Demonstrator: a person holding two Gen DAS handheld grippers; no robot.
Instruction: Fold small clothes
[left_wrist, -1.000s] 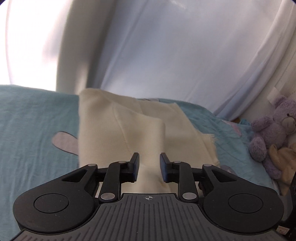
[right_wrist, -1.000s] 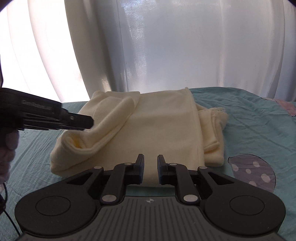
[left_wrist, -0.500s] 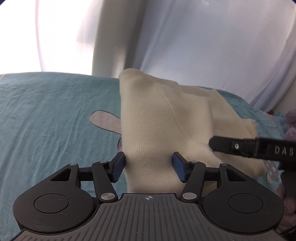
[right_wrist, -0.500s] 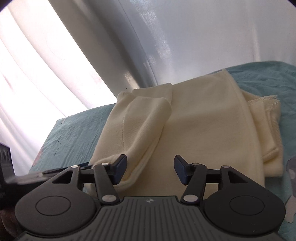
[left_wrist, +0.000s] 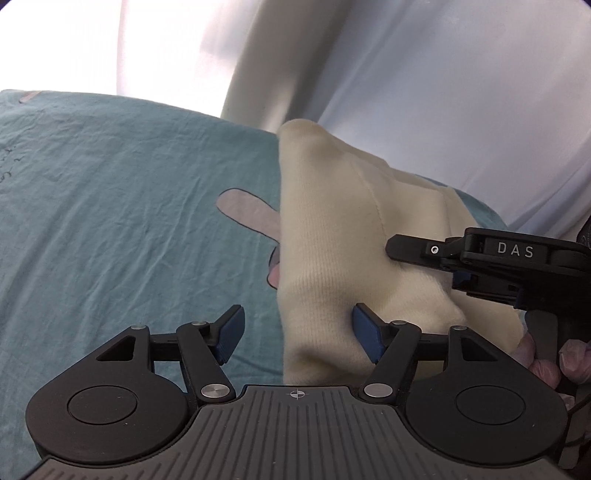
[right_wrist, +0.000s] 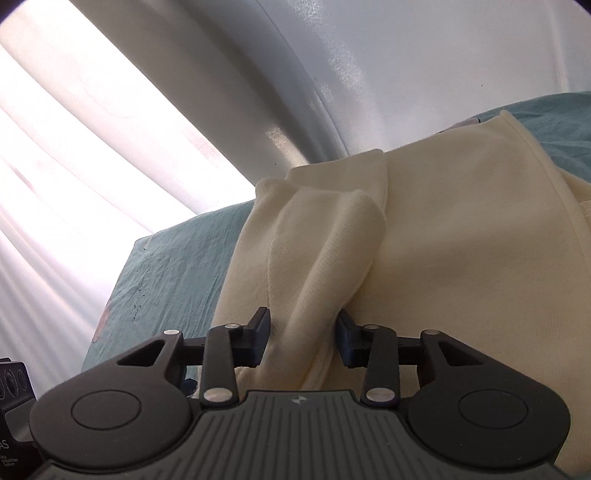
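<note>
Since the earlier frame, our left gripper (left_wrist: 295, 334) kept opening around the cream garment (left_wrist: 332, 266) at twelve o'clock on the bed (left_wrist: 129, 221); our right gripper (right_wrist: 303, 338), closing astride a fold, risked bunching it.

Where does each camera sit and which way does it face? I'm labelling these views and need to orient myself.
Left wrist: on the left hand-held gripper, looking down over the teal bedsheet at the cream garment; jaws opening, cloth edge between them; the right hand-held gripper and gloved fingers enter from the right.
Right wrist: on the right hand-held gripper, facing the white curtain; jaws closing around a garment fold.
Shared: garment, bedsheet, curtain.
</note>
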